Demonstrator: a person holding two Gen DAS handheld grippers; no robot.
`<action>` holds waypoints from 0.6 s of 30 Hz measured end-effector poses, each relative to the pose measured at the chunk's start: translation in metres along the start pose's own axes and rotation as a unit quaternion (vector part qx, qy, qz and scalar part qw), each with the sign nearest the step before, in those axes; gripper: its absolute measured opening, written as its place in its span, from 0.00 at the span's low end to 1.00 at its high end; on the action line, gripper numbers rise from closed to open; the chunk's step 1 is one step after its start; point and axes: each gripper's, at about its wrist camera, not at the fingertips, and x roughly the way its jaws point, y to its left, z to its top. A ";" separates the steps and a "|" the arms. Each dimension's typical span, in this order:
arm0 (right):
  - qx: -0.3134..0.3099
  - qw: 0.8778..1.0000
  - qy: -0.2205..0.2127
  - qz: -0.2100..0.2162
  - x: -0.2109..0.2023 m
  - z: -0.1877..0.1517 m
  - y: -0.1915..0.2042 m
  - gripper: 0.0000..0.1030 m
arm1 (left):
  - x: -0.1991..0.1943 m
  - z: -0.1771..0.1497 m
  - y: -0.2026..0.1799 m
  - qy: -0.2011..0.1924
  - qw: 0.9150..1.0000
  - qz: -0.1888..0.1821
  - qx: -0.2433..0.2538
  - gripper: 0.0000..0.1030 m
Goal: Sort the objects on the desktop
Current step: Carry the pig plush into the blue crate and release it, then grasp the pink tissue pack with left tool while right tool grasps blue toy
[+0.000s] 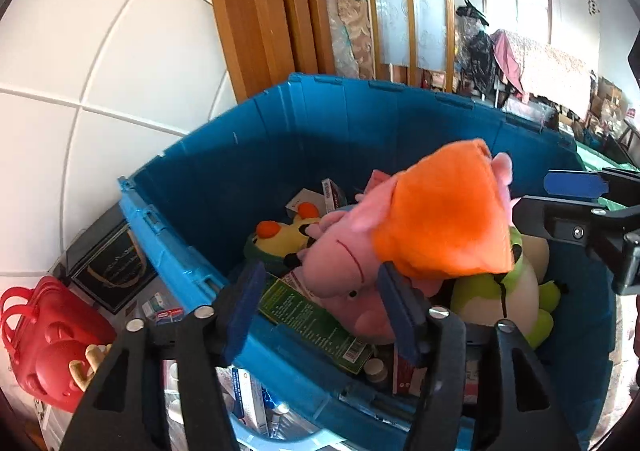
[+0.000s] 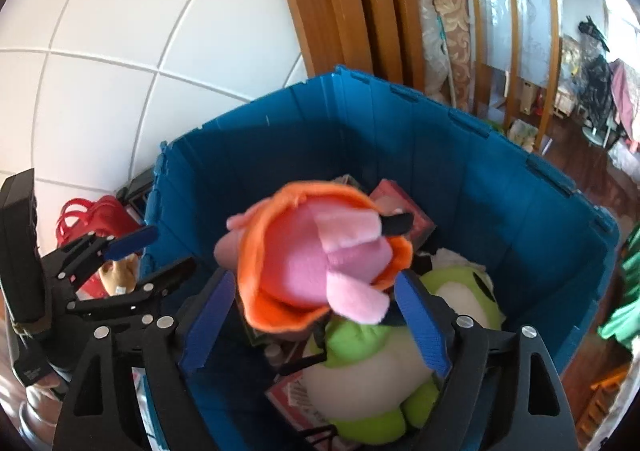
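Left wrist view: your left gripper [image 1: 320, 307] is spread, the pink pig plush [image 1: 352, 251] in its orange dress [image 1: 444, 215] between the pads but not pinched
Right gripper [image 2: 316, 327]: spread too, the plush just ahead, above the blue bin [image 2: 500, 187]
Risk: the pig looks set to land slanted on the green plush [image 2: 360, 371] and roll, since nothing clamps it
Only left view: yellow plush [image 1: 280, 239], green box [image 1: 308, 315], red case [image 1: 44, 335] outside the bin
Only right view: the dress's pink underside
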 end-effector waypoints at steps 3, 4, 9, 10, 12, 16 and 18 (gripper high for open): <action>-0.004 1.000 -0.007 -0.005 -0.008 -0.005 0.004 0.88 | -0.015 -0.004 0.003 -0.023 1.000 0.011 -0.013 0.73; -0.006 1.000 -0.010 -0.008 -0.010 -0.006 0.007 0.97 | -0.021 -0.007 0.003 -0.032 0.999 0.016 -0.016 0.75; -0.030 0.998 -0.040 -0.023 -0.035 -0.021 0.024 1.00 | -0.052 -0.027 0.011 -0.072 0.996 0.042 -0.042 0.77; -0.031 0.998 -0.047 -0.023 -0.040 -0.023 0.026 1.00 | -0.057 -0.031 0.013 -0.077 0.995 0.046 -0.049 0.77; -0.033 0.998 -0.060 -0.013 -0.052 -0.030 0.033 1.00 | -0.069 -0.045 0.019 -0.088 0.992 0.058 -0.069 0.77; -0.053 0.996 -0.077 -0.003 -0.065 -0.048 0.056 1.00 | -0.079 -0.087 0.035 -0.064 0.988 0.095 -0.103 0.77; -0.071 0.994 -0.084 0.001 -0.067 -0.061 0.073 1.00 | -0.082 -0.110 0.045 -0.048 0.988 0.085 -0.120 0.77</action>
